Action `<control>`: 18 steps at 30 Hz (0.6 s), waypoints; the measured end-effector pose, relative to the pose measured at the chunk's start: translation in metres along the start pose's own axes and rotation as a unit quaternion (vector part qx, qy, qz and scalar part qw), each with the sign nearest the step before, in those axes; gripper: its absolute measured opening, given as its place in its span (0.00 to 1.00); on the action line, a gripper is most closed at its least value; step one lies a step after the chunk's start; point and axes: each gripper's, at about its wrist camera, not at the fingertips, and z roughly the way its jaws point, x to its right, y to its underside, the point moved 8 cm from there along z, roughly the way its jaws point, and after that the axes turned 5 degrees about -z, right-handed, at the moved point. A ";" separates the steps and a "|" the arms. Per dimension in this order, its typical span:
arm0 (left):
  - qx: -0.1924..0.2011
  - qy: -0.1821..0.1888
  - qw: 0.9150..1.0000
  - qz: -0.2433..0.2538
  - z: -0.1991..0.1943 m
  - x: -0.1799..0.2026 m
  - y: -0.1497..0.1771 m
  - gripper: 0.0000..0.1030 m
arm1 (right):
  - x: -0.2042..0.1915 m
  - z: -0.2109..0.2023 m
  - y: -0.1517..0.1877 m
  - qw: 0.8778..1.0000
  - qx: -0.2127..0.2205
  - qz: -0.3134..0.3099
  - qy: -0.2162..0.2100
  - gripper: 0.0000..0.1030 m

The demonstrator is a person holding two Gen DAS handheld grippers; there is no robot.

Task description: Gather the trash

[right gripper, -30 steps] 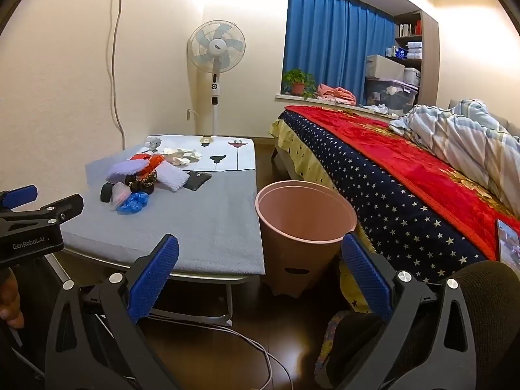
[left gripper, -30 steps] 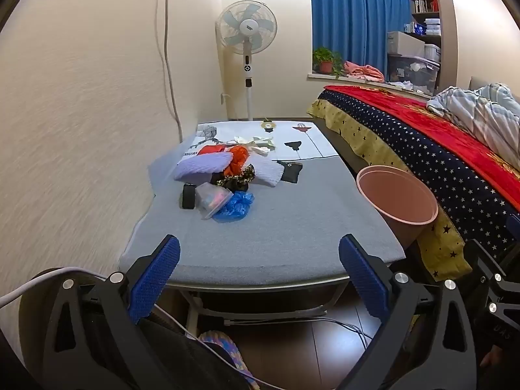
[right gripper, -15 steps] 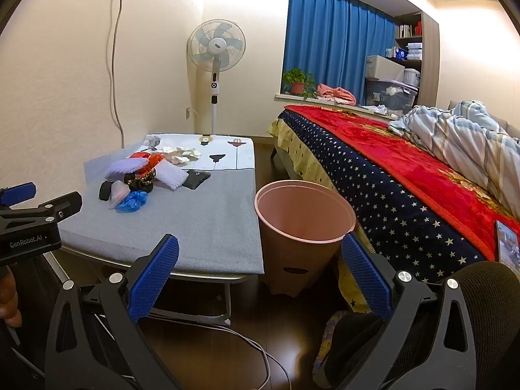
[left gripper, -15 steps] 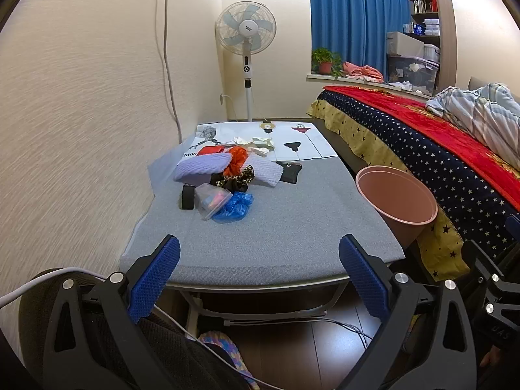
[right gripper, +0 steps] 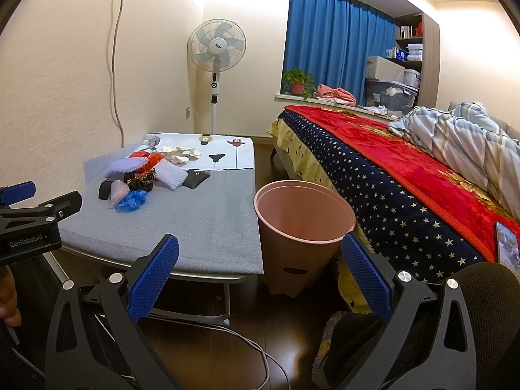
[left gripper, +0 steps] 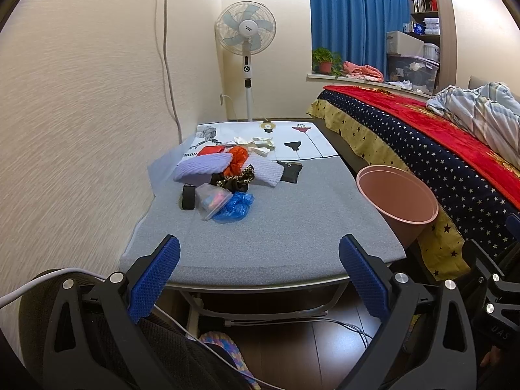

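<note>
A pile of trash and clutter lies on the low grey table (left gripper: 292, 227): a blue plastic bag (left gripper: 235, 207), a clear plastic pouch (left gripper: 213, 199), a small black item (left gripper: 188, 196), purple knit cloth (left gripper: 203, 166), orange wrapper (left gripper: 237, 159), crumpled white paper (left gripper: 256, 144). A pink bin (left gripper: 398, 198) stands on the floor right of the table, also in the right wrist view (right gripper: 302, 217). My left gripper (left gripper: 258, 276) is open and empty before the table's near edge. My right gripper (right gripper: 260, 274) is open and empty, near the bin.
A bed with a red and starred blanket (right gripper: 406, 175) runs along the right. A standing fan (left gripper: 247, 32) is behind the table. The wall (left gripper: 81, 97) borders the table's left. Cables (right gripper: 227, 331) lie on the floor below. A phone (right gripper: 507, 243) rests on the bed.
Both grippers have drifted only slightly; the views are almost the same. Nothing was picked up or moved.
</note>
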 end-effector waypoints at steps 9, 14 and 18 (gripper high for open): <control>-0.001 0.000 1.000 0.001 0.001 0.000 0.001 0.92 | 0.000 0.000 0.000 1.000 -0.001 0.001 0.001 0.95; -0.001 0.000 1.000 0.001 0.001 0.000 0.001 0.92 | 0.000 0.000 0.000 1.000 -0.001 0.001 0.001 0.95; -0.001 0.000 1.000 0.001 0.001 0.000 0.001 0.92 | 0.000 0.000 0.000 1.000 -0.001 0.001 0.002 0.95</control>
